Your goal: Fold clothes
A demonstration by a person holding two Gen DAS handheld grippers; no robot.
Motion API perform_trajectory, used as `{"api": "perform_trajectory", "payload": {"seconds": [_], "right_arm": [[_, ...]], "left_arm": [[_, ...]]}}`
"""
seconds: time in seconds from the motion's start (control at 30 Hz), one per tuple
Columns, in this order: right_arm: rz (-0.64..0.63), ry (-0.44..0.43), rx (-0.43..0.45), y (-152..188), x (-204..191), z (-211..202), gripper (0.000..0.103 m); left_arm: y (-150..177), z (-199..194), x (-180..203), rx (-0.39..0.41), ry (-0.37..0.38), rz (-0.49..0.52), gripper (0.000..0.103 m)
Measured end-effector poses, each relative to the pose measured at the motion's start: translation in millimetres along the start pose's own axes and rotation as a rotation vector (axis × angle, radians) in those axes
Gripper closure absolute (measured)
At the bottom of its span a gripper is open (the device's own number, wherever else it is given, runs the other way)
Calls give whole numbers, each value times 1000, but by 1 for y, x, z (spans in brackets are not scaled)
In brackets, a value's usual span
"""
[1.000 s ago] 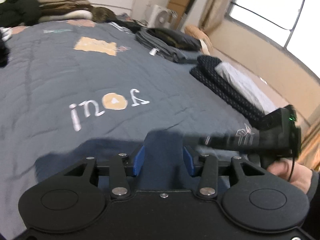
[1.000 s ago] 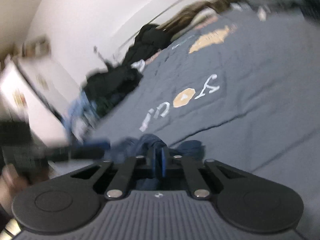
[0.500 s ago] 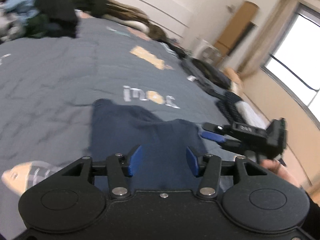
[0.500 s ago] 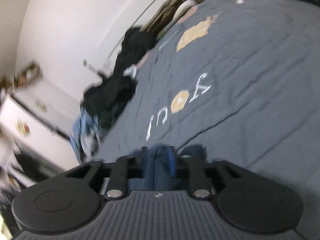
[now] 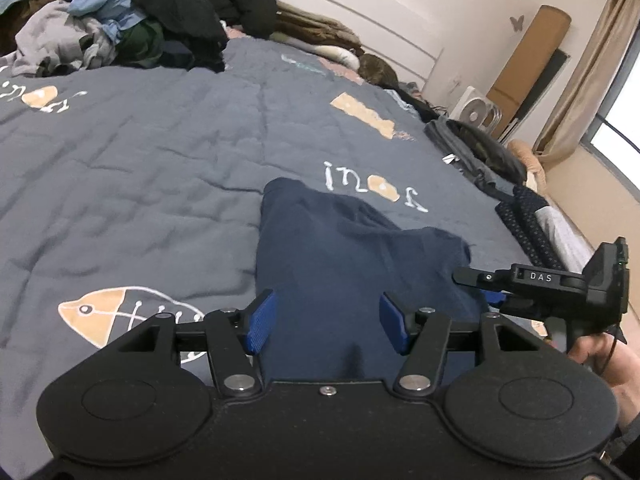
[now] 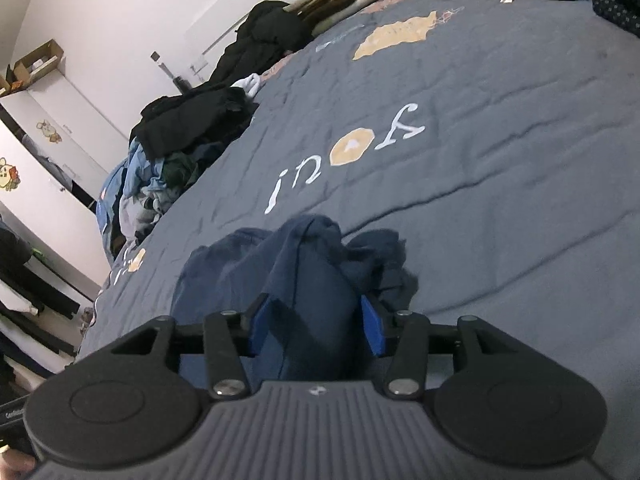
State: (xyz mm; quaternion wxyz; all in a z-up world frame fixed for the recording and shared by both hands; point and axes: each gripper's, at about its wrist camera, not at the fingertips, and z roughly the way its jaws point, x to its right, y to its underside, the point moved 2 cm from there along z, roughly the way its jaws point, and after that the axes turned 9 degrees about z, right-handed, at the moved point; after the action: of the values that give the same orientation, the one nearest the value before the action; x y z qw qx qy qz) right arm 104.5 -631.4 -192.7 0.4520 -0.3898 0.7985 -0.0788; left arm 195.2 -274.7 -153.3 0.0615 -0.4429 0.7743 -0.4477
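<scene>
Grey quilt (image 5: pixel 160 168) fills most of the frame, with a fish print (image 5: pixel 100 312) at lower left. A fan (image 5: pixel 474 110) and a rolled mat (image 5: pixel 528 56) stand upper right, curtain (image 5: pixel 588 64) beside them. White wardrobe (image 6: pixel 48 152) with stickers at left.

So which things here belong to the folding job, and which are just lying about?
In the job: navy garment, left gripper, right gripper.
Lying about: clothes pile, folded stack, fan, quilt.

Matt navy cloth garment (image 5: pixel 352 256) lies on a soft, wrinkled grey quilted bedspread (image 5: pixel 160 168).
</scene>
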Motion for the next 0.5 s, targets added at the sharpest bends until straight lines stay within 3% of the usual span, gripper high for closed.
{"api": "perform_trajectory", "payload": {"seconds": [0.07,0.23,0.37,0.43,0.5], "right_arm": [[-11,8,1,0,0,-1,90],[-40,29,3,2,1,-3,93],[-33,60,-18,4,8,1,72],[-7,56,-25,-1,10,-1,68],[-3,46,5,-10,5,-12,58]], "left_arm": [[1,-1,-1,-2,-9,-6,47],[-2,-3,-4,3,-13,-20,47],[-1,-1,-5,-15,-7,-23,46],[-1,-1,-6,-22,0,-20,46],[-2,-1,-7,-18,9,-24,45]]}}
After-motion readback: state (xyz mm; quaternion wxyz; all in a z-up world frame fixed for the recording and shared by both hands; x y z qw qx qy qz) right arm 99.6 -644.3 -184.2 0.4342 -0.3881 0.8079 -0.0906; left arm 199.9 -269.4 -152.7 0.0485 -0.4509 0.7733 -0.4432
